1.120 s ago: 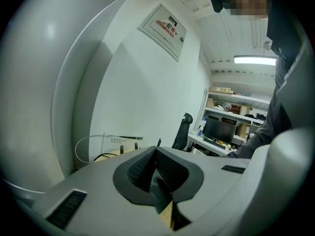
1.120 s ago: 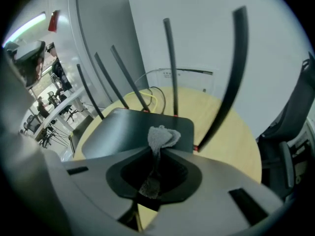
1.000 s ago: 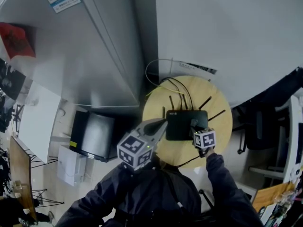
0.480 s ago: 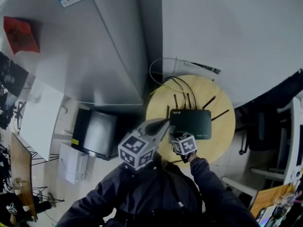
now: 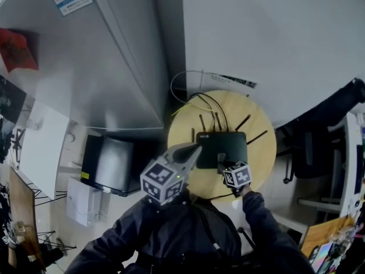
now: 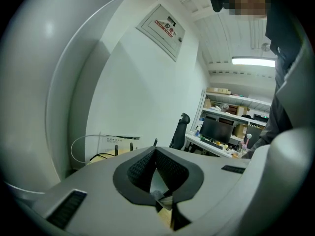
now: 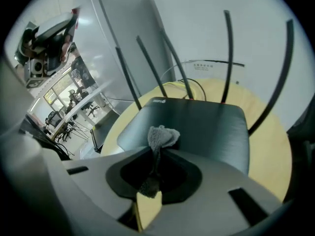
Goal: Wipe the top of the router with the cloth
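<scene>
A person's right gripper (image 5: 223,160), fingers clamped on a small grey cloth (image 7: 160,136), has swung back from the lower left of the black router (image 5: 222,147) toward its lower right, so a sideways wiping stroke along the near edge seems under way. The router sits mid-frame on a round wooden tabletop (image 5: 259,153). The left gripper (image 5: 191,151) hovers at the router's left, fingers together and empty. The head view hides the cloth, and no view confirms that it touches the router.
</scene>
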Demonstrator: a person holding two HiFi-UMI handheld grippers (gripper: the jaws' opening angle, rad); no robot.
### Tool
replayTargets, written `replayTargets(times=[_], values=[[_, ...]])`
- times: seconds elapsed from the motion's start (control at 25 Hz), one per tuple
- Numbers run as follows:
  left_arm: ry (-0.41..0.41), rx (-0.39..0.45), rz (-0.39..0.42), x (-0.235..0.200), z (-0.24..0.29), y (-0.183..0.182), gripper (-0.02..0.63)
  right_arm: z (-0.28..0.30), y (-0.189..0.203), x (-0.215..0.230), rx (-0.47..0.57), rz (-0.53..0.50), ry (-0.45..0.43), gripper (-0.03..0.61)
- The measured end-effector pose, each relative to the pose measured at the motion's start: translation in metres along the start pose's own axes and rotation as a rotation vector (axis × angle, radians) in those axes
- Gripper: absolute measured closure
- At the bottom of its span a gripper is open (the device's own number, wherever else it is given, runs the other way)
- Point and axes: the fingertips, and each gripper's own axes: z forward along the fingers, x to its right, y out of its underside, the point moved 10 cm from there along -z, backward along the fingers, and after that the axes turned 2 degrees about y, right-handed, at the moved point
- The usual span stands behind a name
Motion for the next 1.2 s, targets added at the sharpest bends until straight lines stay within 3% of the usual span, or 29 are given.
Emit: replayTargets(times=[0.32, 0.64, 0.92, 1.2], values=[[0.036, -0.024, 0.016, 0.014, 0.024, -0.003, 0.614, -0.038, 0.033, 0.071, 0.011, 0.091, 0.099, 0.506], [0.045, -0.042, 0.029, 0.029, 0.049, -0.003, 0.614, -0.053, 0.046, 0.099, 0.042, 0.119, 0.107, 0.506], [0.016, -0.051, 0.03, 0.042, 0.064, -0.005, 0.614, -0.064, 0.037, 0.122, 0.082, 0.043, 0.05, 0.506], [-0.062, -0.042, 0.015, 0.046, 0.067, -0.004, 0.614, -0.044, 0.021, 0.166, 0.006, -0.078, 0.028, 0.506]])
